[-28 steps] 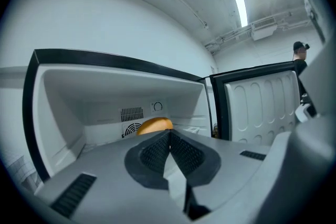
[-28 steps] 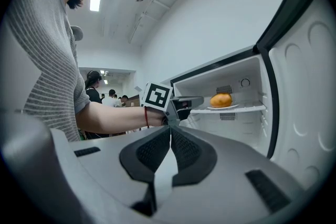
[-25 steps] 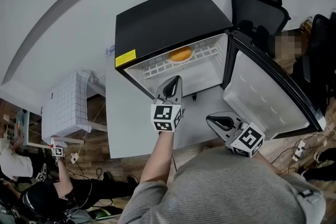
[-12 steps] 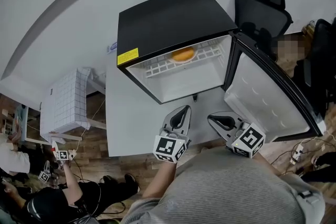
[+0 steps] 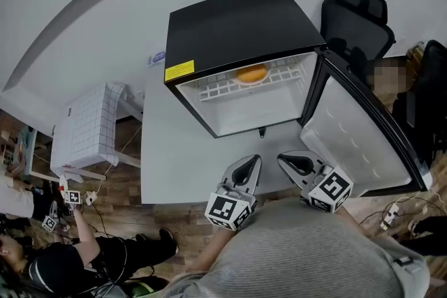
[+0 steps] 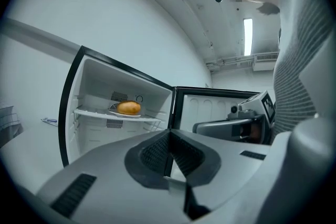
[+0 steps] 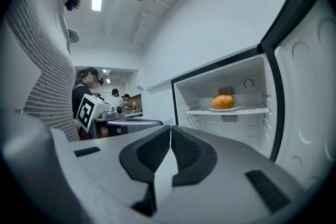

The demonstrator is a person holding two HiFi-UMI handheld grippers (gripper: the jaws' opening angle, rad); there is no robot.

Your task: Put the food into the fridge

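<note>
So the left hand-held gripper [image 5: 253, 161] is pulled back out of the fridge [image 5: 237, 21] and now sits at lower centre of the frame, just beside the right hand-held gripper [image 5: 285, 158]. Both are clenched on nothing. The food [image 5: 251, 73] sits on the wire shelf [image 5: 216, 88] inside, and the door [image 5: 356, 143] hangs open. Placing looks done to me.

The person wears a grey knitted sweater [image 5: 314, 255] with thin stripes across it. The left gripper [image 5: 250, 165] and the right gripper [image 5: 289, 161] have smooth, rounded, light grey shells. Their pads [image 7: 152, 152] are dark and bumpy. Each one carries a white cube [image 5: 229, 211] with black square patterns on its sides.
</note>
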